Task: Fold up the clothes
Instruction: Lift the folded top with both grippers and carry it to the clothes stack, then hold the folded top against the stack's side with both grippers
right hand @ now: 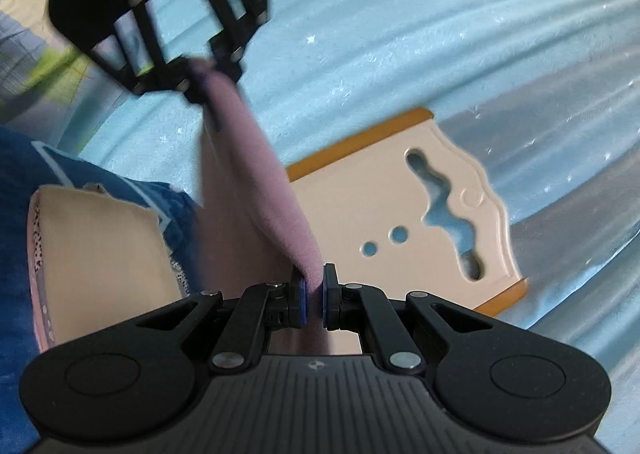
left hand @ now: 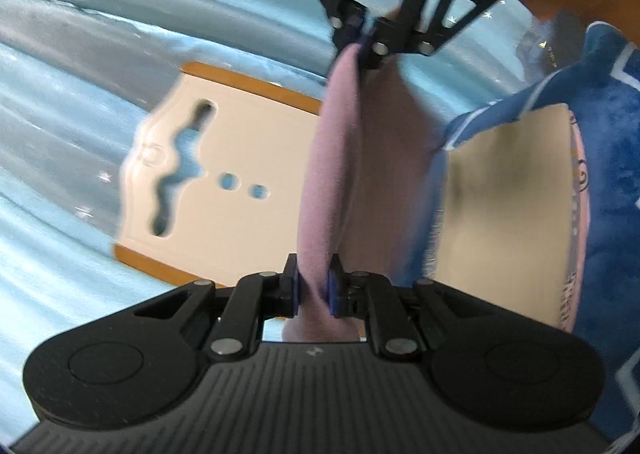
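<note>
Both my left gripper and right gripper pinch the soft pink fleece garment taut, so I keep them level while lowering onto the cream folding board.

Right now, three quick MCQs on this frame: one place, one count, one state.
1. The board lies on:
A. the blue cover
B. bare floor
C. a shelf

2. Small round holes in the board:
A. none
B. two
C. five

3. The pink cloth is:
A. flat on the cover
B. held by both grippers
C. held by one gripper

Key: A, the cover surrounds it; B, two holes beside the wavy slot; B, left gripper and right gripper each pinch an end.
</note>
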`<state>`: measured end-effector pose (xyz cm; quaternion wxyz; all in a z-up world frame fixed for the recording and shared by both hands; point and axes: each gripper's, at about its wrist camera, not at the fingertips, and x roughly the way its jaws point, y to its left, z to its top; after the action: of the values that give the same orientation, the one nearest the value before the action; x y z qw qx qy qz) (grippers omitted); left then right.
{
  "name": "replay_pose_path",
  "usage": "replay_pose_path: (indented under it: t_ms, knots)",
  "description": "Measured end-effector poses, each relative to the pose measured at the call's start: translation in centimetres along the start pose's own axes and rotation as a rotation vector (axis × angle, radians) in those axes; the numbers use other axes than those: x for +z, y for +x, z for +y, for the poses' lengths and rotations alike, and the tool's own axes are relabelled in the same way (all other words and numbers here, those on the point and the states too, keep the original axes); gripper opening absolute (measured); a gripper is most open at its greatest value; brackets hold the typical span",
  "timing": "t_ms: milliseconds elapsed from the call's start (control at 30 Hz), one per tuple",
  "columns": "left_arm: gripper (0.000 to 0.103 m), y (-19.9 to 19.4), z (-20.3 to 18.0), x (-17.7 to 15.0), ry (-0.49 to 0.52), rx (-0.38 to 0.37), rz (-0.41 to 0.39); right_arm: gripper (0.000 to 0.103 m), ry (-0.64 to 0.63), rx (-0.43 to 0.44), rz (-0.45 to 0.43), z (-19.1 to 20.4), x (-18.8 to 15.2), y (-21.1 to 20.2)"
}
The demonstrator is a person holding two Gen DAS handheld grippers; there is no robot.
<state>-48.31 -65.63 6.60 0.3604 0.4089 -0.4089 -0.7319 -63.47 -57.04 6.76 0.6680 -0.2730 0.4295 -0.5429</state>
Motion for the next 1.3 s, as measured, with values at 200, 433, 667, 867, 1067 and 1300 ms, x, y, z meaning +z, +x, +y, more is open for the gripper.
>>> replay_pose_path:
  t_ms: [200,433,667,867,1067,1300]
  knots:
    - [0.011,4.5,-11.7,-3.5,0.026,-0.199,0.095,0.002,-0.014,0.225,0.134,8.9,-5.3,3.7]
    - [0.018,3.2,-12.3,-4.2,0.025,-0.149,0.083,0.028,-0.005,0.174,0.150,9.5,-7.7,2.2]
    - [0.017,2.2,-13.5,-5.0,0.101,-0.119,0.063,0.016,-0.025,0.153,0.197,10.0,-9.5,1.1]
    - [0.012,3.5,-12.0,-4.8,0.190,-0.042,0.051,0.000,0.016,0.108,0.208,9.4,-8.6,1.2]
    - [0.011,3.5,-14.0,-6.8,0.219,-0.099,0.071,0.000,0.017,0.155,0.222,11.6,-8.3,0.7]
    - [0.016,2.8,-14.4,-7.0,0.120,-0.069,0.075,0.001,0.000,0.159,0.234,12.3,-8.4,0.7]
